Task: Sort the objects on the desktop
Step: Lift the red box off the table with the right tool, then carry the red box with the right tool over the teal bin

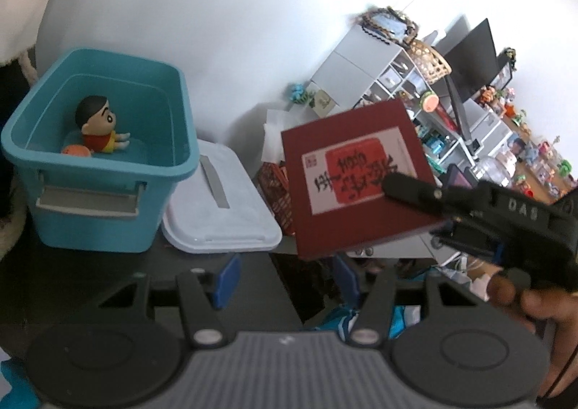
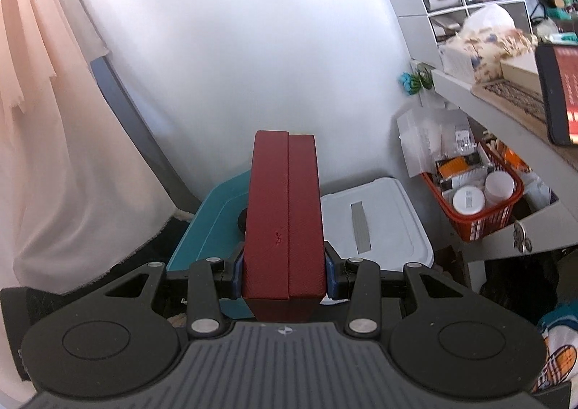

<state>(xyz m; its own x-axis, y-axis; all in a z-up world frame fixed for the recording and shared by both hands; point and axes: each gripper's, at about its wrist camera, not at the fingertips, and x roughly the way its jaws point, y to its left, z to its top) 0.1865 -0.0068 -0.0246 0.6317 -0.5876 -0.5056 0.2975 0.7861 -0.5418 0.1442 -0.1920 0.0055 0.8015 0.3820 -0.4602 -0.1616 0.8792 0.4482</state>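
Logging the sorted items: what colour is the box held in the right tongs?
Dark red box, with a white label bearing a red block and black lettering; the left wrist view shows it best.

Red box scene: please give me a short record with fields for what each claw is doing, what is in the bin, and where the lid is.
right claw: shut on the red box, held on edge in the air
left claw: open, nothing between its pads
blue bin: open top, holds a cartoon boy figure and a small orange toy
white lid: lies flat, to the right of the blue bin
red basket: under the grey shelf, holds white jars
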